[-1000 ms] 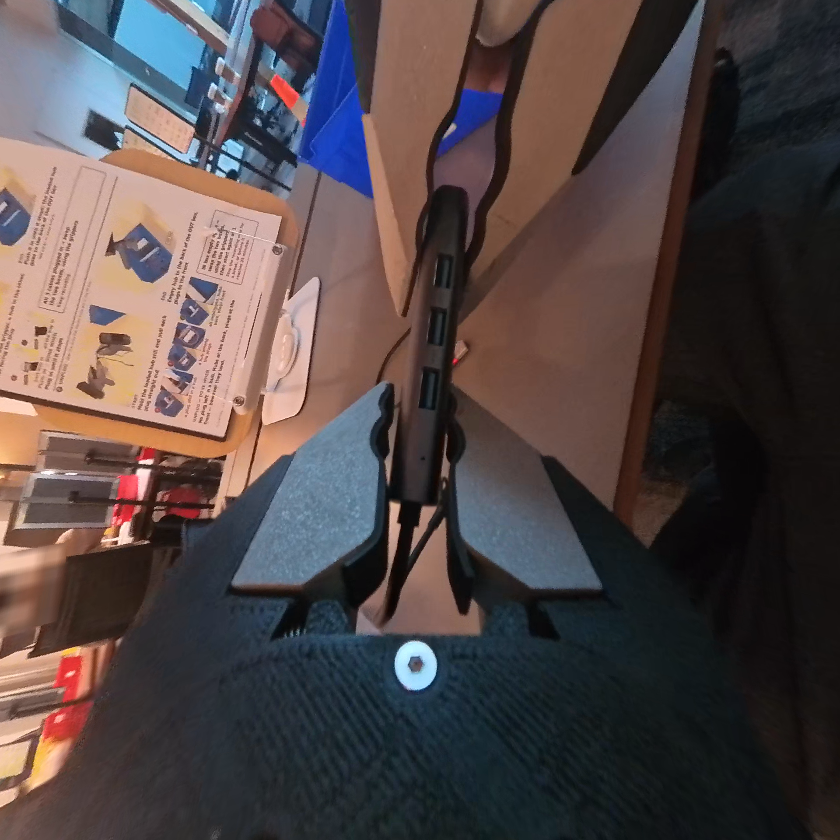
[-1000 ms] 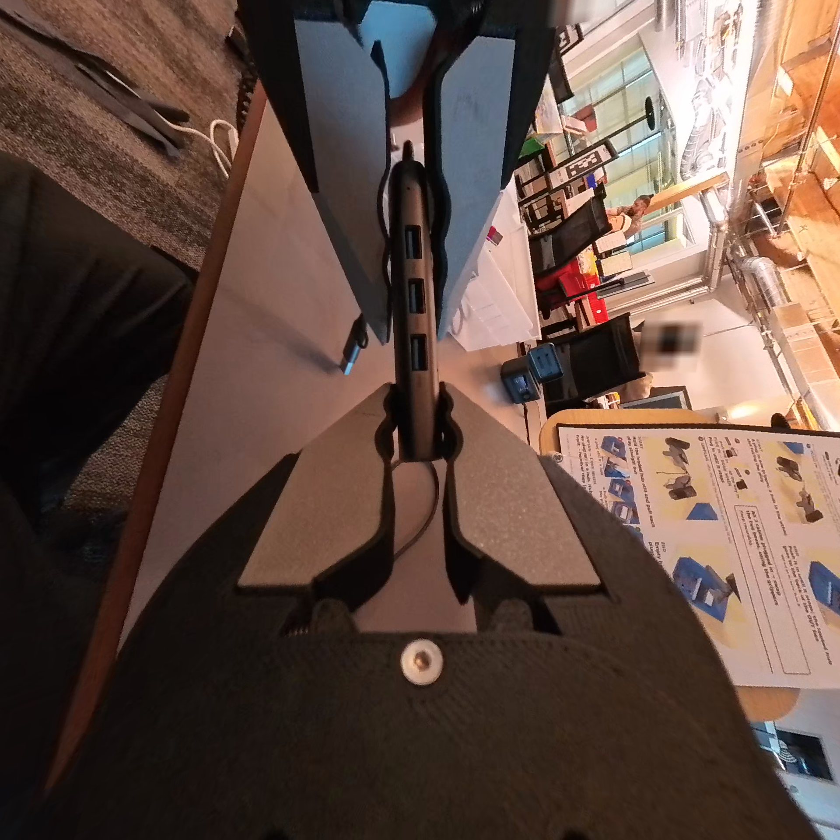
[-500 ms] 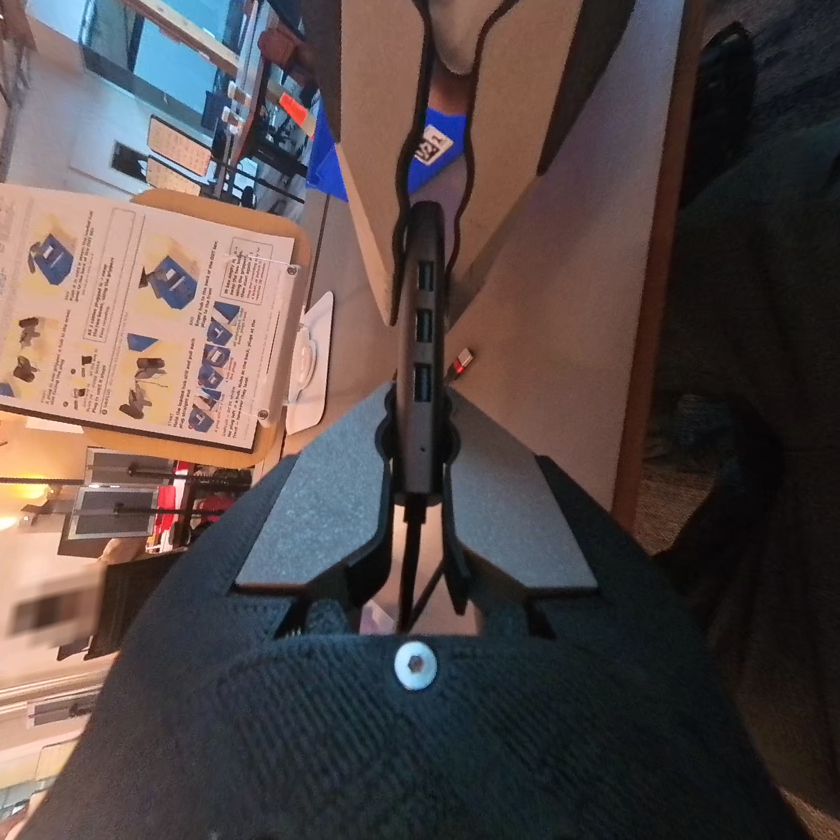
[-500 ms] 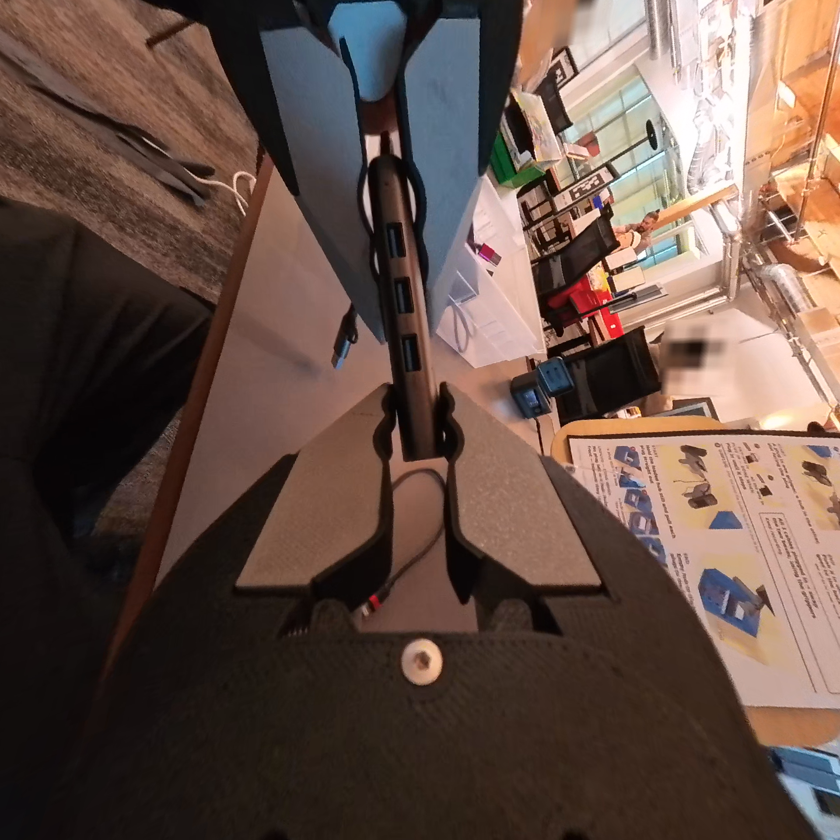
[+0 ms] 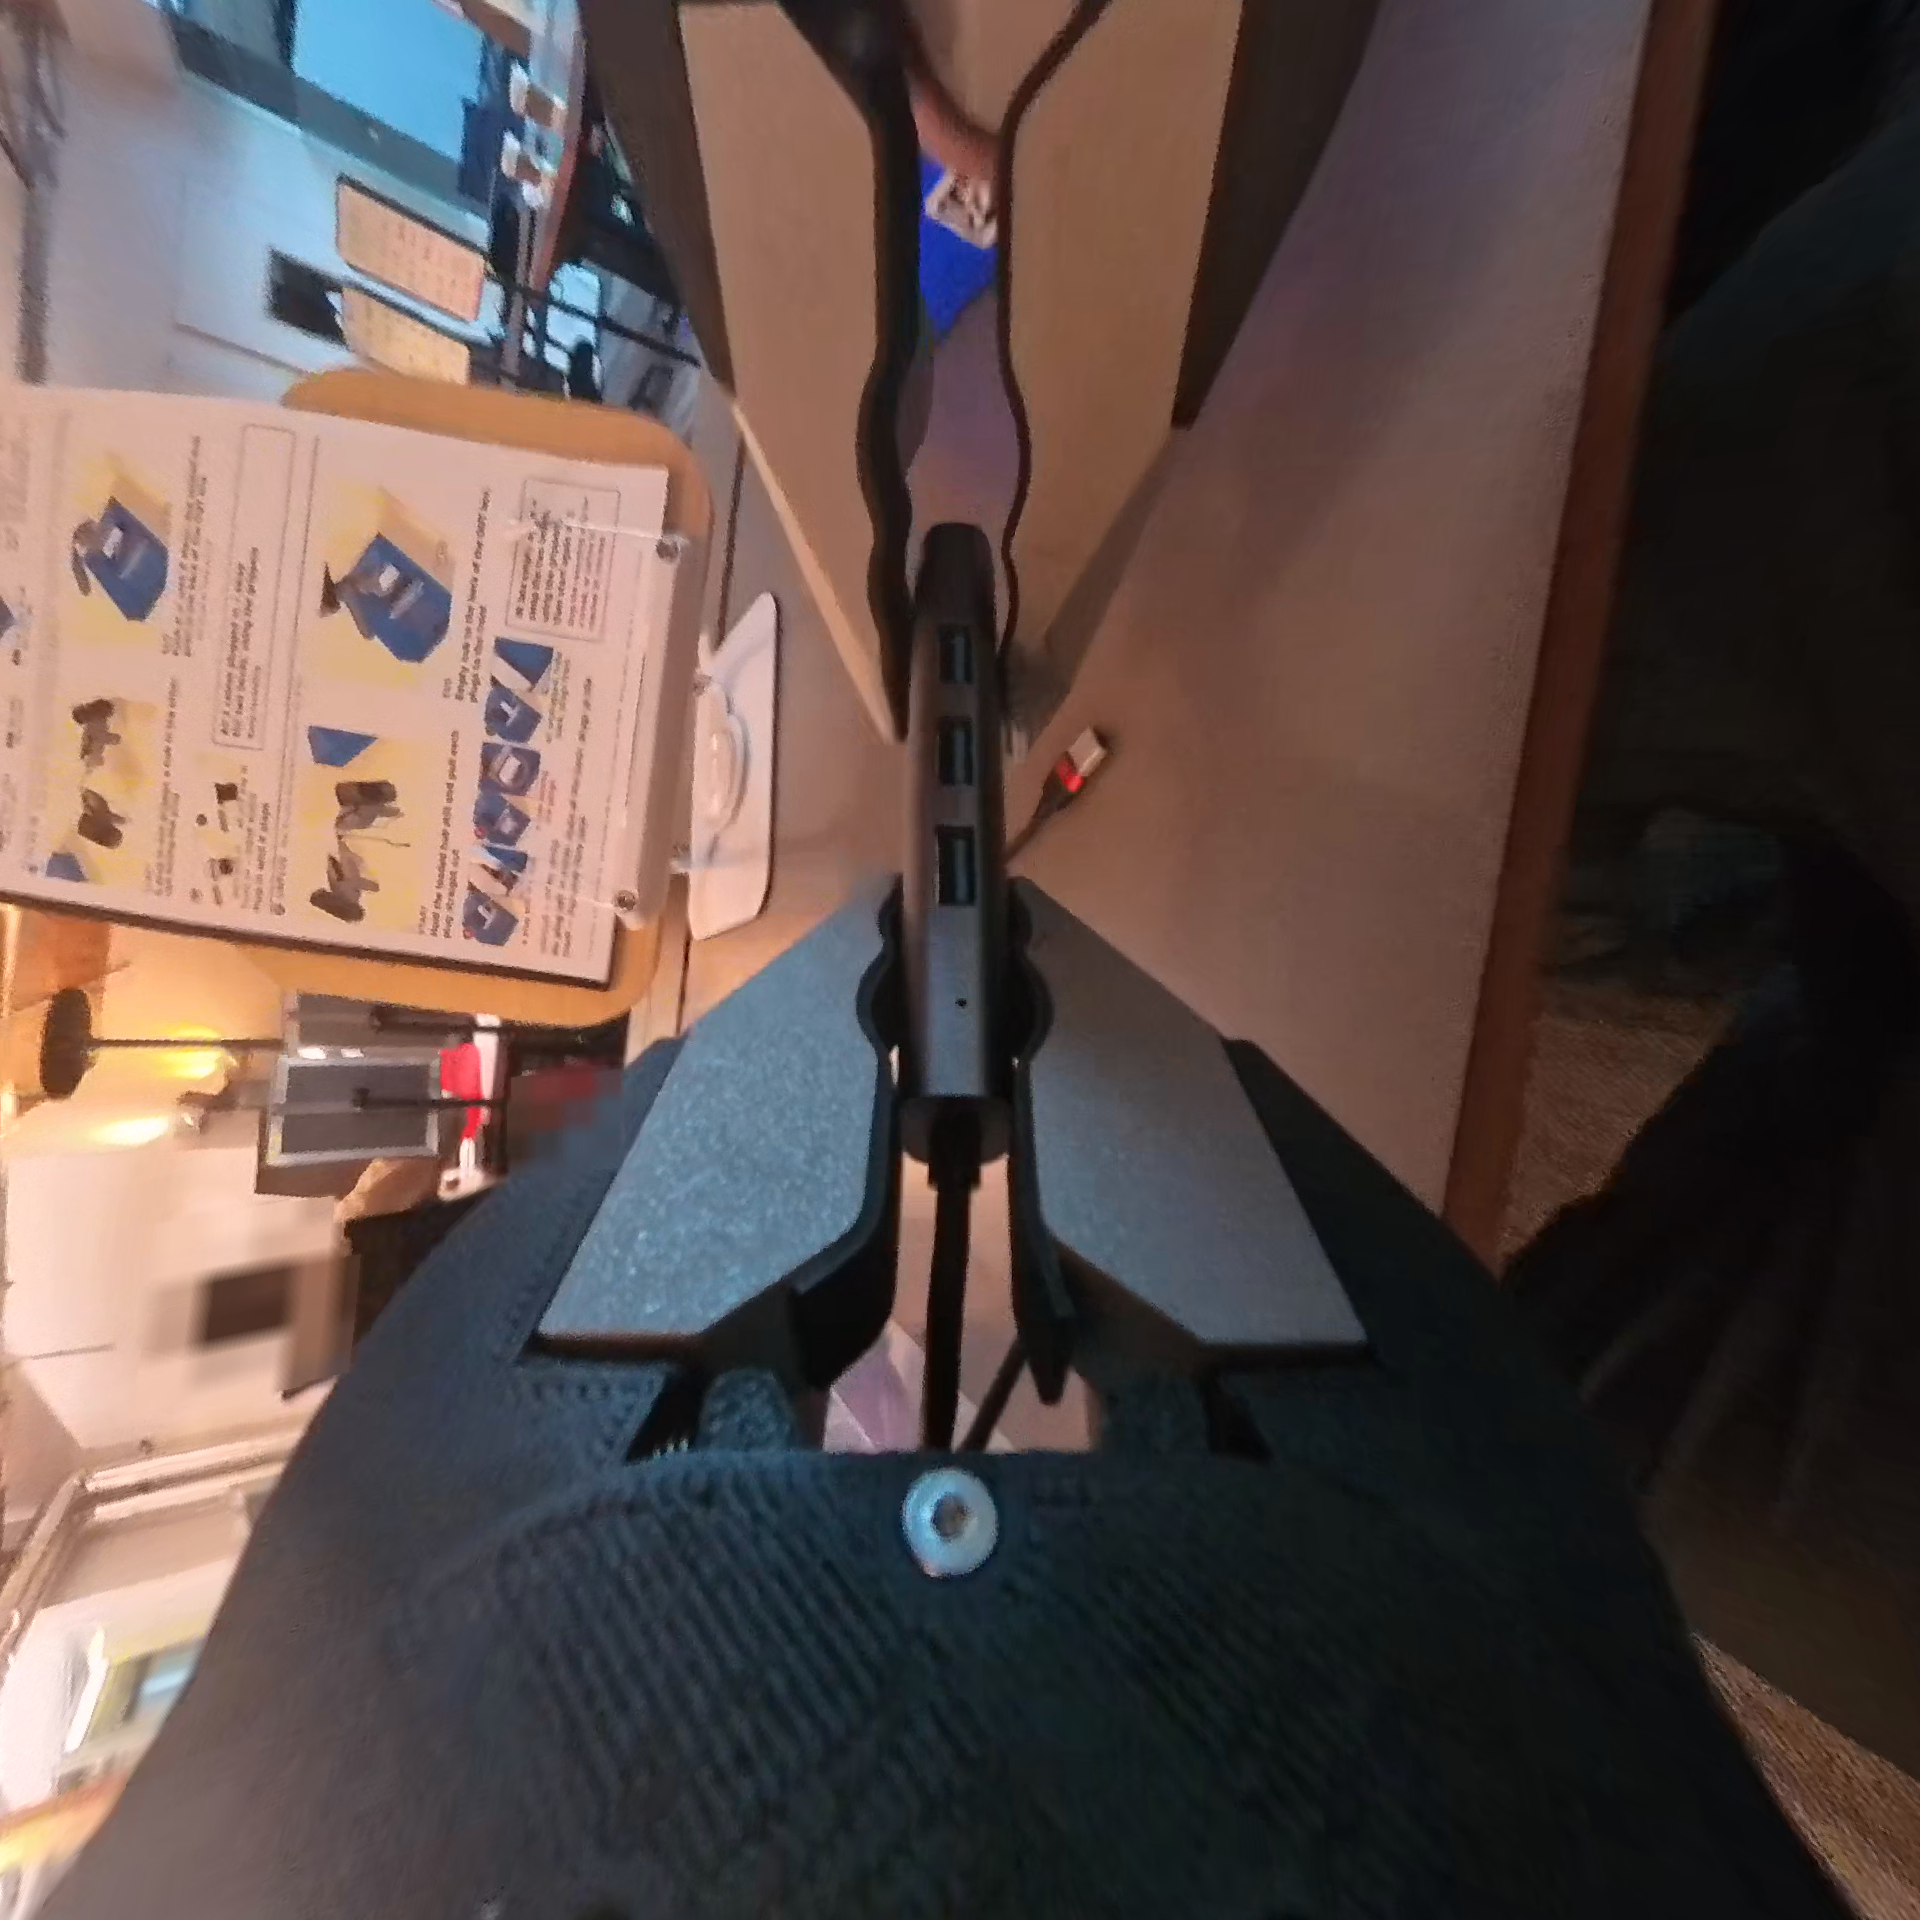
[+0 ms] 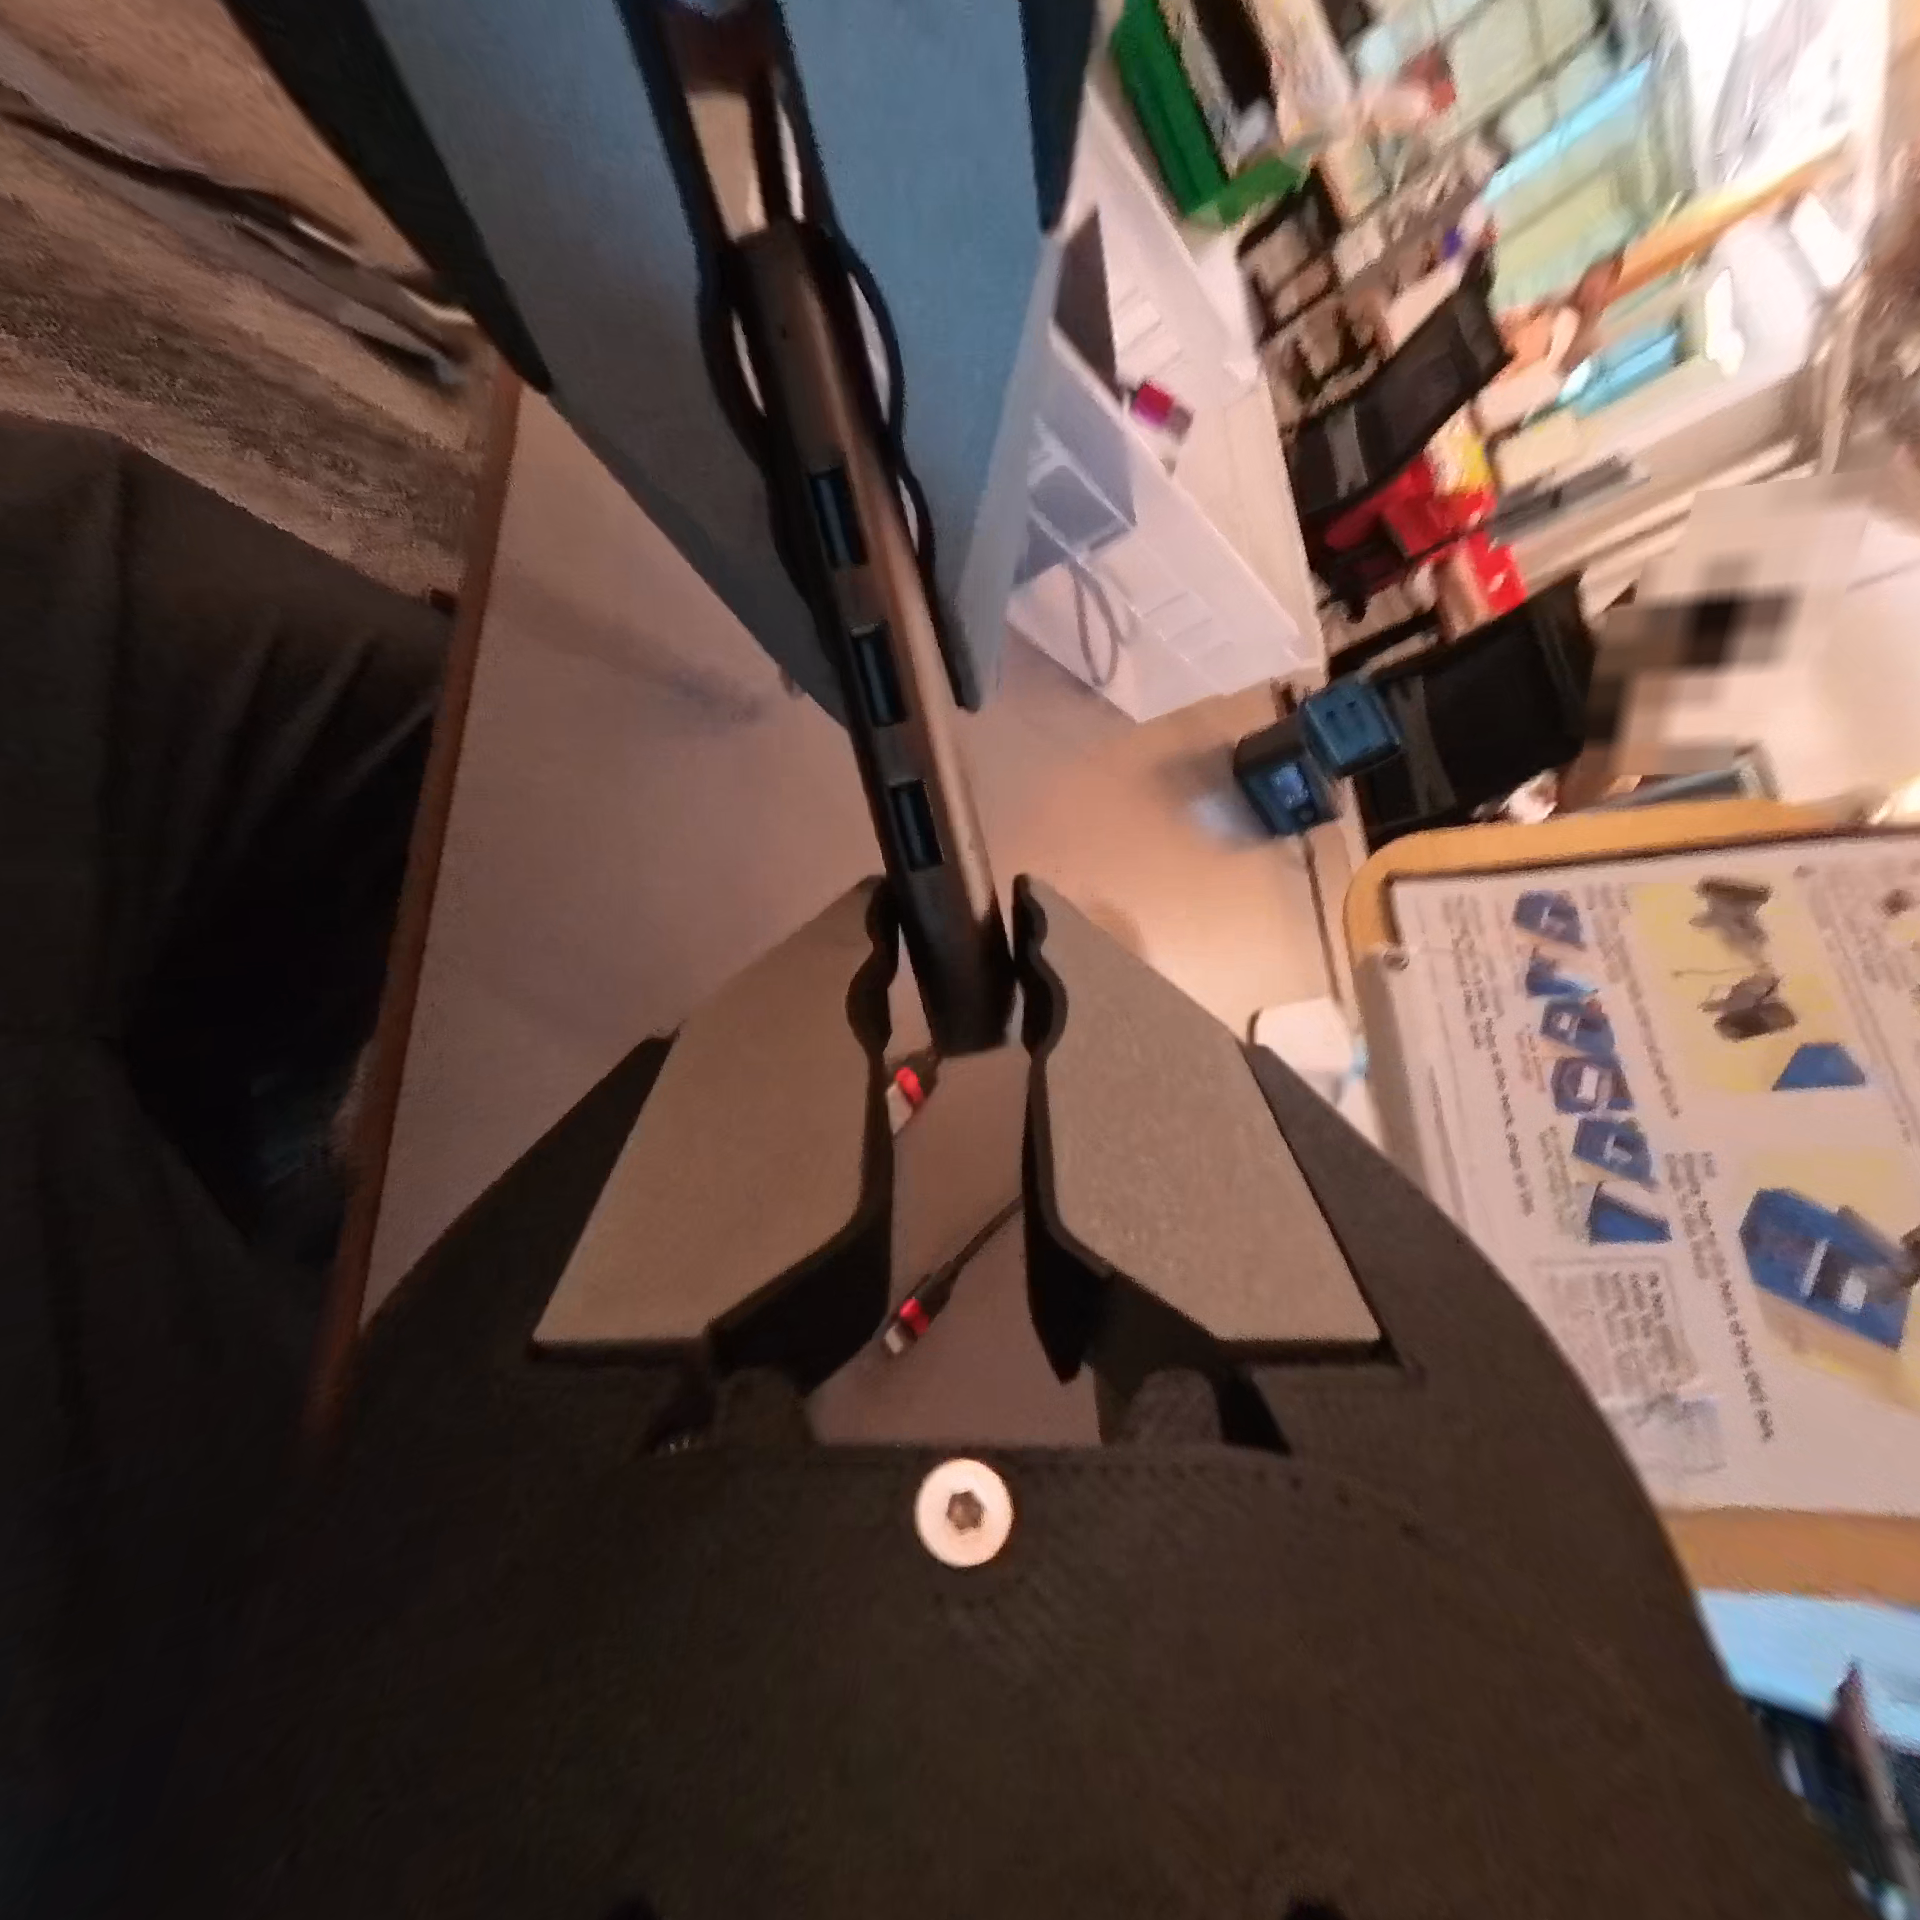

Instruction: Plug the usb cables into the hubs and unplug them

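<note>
A dark USB hub with three blue ports is held above the table between both grippers. My left gripper is shut on the end its black cable leaves from. My right gripper is shut on the opposite end of the hub, which leans up and to the left in the right wrist view. Each view shows the other gripper's fingers closing round the far end. All three ports look empty. A loose cable with a red-marked plug lies on the table; it also shows in the right wrist view.
An instruction sheet on a wooden board stands on the table. A clear plastic bin, a blue and black block and a blue bin are beyond. The table's wooden edge runs beside a person's dark clothing.
Both grippers keep hold of the hub. The right wrist view has swung, so the hub now leans to the left in it. The red-marked plug has shifted into view beside the hub.
</note>
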`<state>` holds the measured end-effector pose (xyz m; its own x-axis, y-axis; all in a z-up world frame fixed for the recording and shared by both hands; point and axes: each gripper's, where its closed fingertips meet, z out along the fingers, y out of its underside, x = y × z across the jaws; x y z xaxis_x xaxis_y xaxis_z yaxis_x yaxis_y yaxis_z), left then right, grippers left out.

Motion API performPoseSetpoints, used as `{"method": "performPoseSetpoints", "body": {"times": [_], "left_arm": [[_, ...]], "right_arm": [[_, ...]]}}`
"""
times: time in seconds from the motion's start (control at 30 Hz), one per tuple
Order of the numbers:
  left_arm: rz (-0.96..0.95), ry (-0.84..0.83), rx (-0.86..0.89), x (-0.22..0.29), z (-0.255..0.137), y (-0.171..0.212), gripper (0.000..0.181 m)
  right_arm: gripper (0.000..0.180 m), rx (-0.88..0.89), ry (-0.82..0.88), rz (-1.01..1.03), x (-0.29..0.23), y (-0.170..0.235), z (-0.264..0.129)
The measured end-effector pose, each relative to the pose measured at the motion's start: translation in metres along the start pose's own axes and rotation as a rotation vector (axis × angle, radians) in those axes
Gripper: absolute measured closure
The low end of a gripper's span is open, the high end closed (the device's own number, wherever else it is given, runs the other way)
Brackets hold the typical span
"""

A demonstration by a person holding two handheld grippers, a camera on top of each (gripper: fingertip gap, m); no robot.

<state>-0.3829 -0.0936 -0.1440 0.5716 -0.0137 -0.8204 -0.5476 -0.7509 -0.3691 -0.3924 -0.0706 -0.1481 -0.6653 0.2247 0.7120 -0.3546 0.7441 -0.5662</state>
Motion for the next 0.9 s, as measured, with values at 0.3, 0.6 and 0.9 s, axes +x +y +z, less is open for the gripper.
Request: {"method": "performPoseSetpoints", "body": {"times": [0.3, 0.6, 0.9], "left_arm": [[-0.013, -0.194, -0.341, -0.025, 0.034, 0.098, 0.168], [-0.118, -0.016, -0.281, 0.012, 0.061, 0.099, 0.167], [-0.411, 0.037, -0.191, 0.014, 0.074, 0.101, 0.168]], "right_arm": [[0.155, -0.054, -0.076, 0.595, 0.025, 0.038, 0.010], [0.137, -0.258, -0.121, 0.834, 0.000, 0.090, 0.058], [0.170, -0.338, -0.160, 0.810, -0.012, 0.105, 0.073]]}}
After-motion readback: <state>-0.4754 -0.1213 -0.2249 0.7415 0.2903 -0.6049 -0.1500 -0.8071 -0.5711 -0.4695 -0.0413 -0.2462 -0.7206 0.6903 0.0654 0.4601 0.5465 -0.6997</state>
